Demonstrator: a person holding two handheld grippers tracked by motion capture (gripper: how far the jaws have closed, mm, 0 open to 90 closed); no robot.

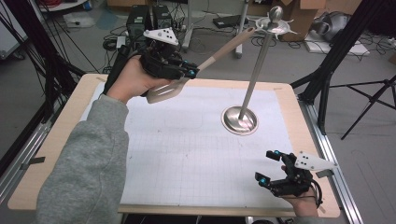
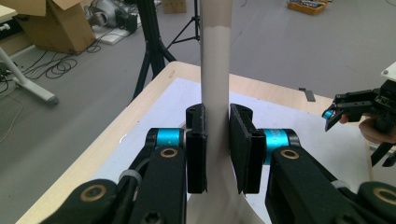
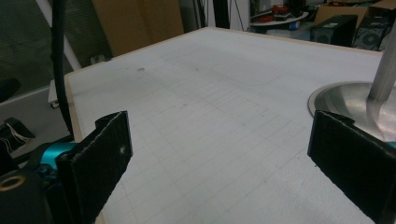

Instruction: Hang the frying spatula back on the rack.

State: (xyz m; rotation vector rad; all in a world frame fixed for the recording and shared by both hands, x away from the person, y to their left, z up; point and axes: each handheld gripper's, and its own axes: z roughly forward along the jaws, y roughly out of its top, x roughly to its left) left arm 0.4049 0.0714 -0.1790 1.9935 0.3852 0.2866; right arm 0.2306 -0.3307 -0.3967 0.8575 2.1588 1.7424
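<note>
My left gripper [image 1: 189, 72] is raised over the table's back left and shut on a beige spatula [image 1: 229, 49]. In the left gripper view its pads [image 2: 243, 149] press the spatula's neck [image 2: 215, 70] from both sides. The blade hangs by the hand, and the handle slants up to the right, its tip close to the hooked top of a metal stand [image 1: 257, 70]. The stand's round base [image 1: 239, 120] rests on the white grid mat [image 1: 187, 154]. My right gripper [image 1: 265, 166] is low at the front right, open and holding nothing; its jaws [image 3: 219, 154] frame bare mat, with the stand base [image 3: 345, 100] just beyond.
The wooden table edge [image 1: 308, 140] runs close by on the right. Black frame posts [image 1: 343, 42], a tripod [image 1: 373, 98], cables and cardboard boxes [image 1: 303, 14] stand on the floor behind. The right gripper [image 2: 345, 109] appears far off in the left gripper view.
</note>
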